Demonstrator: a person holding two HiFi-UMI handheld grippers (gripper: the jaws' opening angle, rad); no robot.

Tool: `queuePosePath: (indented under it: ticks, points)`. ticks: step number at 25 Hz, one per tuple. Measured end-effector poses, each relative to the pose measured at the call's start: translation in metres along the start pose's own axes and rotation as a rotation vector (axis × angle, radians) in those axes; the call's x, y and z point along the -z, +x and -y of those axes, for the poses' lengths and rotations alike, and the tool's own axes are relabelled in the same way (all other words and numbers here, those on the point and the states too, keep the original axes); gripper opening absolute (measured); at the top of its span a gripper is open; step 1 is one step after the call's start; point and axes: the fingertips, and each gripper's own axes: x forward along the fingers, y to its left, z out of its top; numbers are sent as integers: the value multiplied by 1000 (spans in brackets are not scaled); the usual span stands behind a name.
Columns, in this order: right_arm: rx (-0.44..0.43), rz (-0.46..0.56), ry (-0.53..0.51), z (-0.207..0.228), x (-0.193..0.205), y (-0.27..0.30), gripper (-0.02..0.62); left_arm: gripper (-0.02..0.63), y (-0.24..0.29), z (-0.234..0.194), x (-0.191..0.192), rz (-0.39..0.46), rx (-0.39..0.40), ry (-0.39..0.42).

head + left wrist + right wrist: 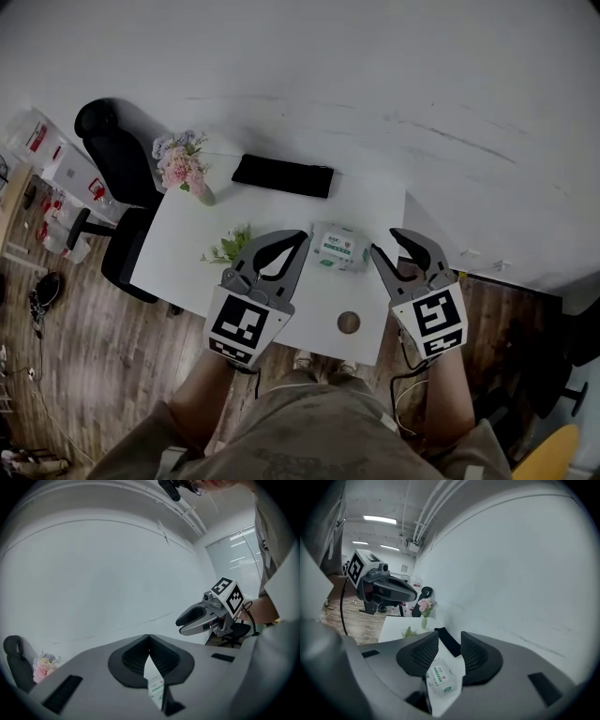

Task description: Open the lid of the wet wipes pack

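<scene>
White plastic with green print, the flat wet wipes pack lies on the white rectangular table between the two grippers, touched by neither. The left gripper has its tips pressed together on nothing. The right gripper stands spread and empty. This looks like the approach: next, one gripper should steady the pack while the other catches the lid's edge. The label's writing is too small to read

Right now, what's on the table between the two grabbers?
The wet wipes pack lies on the table between the left gripper and the right gripper. The head view shows it best.
</scene>
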Motion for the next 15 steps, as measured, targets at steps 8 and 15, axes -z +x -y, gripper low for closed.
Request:
queuePosePath:
  ticks: [8, 15]
  points:
    - [-87, -109, 2, -9, 57, 67, 166, 17, 46, -7, 67, -117, 12, -72]
    - [-157, -196, 14, -26, 117, 116, 167, 17, 74, -6, 136, -228, 35, -124]
